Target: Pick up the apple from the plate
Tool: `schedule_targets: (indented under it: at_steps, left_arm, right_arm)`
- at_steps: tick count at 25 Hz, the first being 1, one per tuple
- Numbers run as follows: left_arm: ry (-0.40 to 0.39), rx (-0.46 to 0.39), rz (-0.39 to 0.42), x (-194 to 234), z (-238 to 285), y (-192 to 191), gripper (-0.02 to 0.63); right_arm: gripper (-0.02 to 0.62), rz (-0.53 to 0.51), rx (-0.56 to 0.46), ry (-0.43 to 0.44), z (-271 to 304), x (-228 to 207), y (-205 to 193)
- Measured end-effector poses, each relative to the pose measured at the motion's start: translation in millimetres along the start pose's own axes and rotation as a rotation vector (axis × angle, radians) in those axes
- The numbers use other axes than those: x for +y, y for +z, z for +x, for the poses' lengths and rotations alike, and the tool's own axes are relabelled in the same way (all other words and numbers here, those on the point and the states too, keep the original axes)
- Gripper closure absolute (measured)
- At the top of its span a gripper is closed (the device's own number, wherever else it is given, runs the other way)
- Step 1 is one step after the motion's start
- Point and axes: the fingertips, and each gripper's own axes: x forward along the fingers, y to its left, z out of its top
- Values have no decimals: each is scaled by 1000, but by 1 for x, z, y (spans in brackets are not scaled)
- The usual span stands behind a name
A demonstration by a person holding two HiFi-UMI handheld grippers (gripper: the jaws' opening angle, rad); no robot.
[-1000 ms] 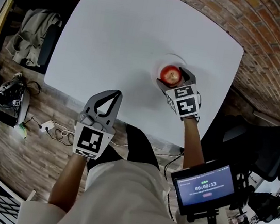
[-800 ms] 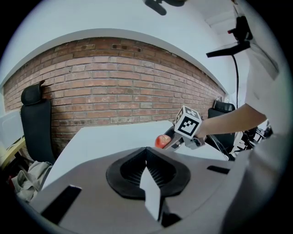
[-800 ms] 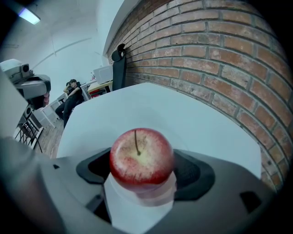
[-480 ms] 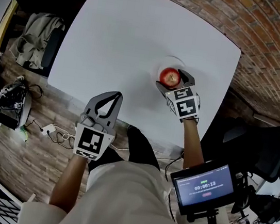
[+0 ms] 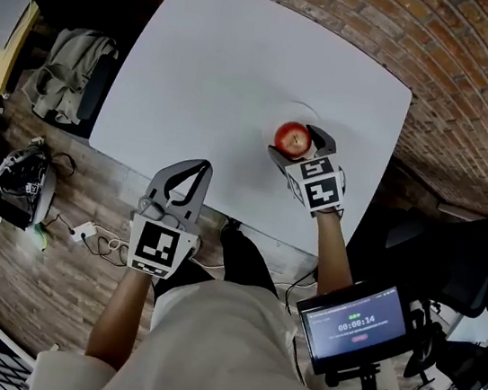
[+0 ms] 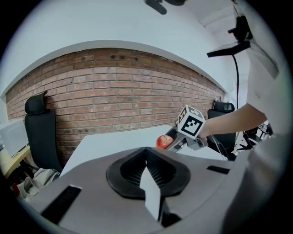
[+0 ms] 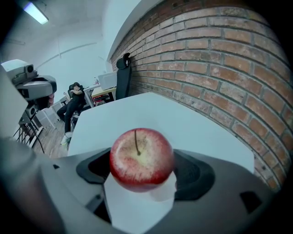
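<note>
R gripper [image 5: 299, 145] pinching apple [image 5: 293, 138] over plate [image 5: 284, 112]; L gripper [image 5: 195, 169] idle.

Head view: white table [image 5: 226, 69], apple w/ stem up in its 4 o'clock part, over the plate's near side; can't tell if it's touching the plate or clear of it. R gripper view: R gripper [image 7: 142, 167] has a jaw on each side of the red-yellow apple [image 7: 142, 155], closed onto it. L gripper sits at abt 7 o'clock from the apple, well apart, at the table's near edge. L gripper view: L gripper [image 6: 146, 150] jaws pressed together, nothing btwn them; the apple [image 6: 162, 141] shows at 1 o'clock beyond the tips. Small screen [image 5: 358, 329] at 5 o'clock off the table.
</note>
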Motion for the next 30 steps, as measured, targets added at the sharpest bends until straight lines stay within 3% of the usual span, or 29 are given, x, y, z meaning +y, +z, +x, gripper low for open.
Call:
schedule_targets:
  at_steps: [18,30]
  left_arm:
    - [6,-86,66,-17,-28,33,600]
    - [-49,-127,111,-25,-37,52,600]
  right_arm:
    - [198,9,-135,-68,-68,15,34]
    - [198,22,-213,-130,-119,33,55]
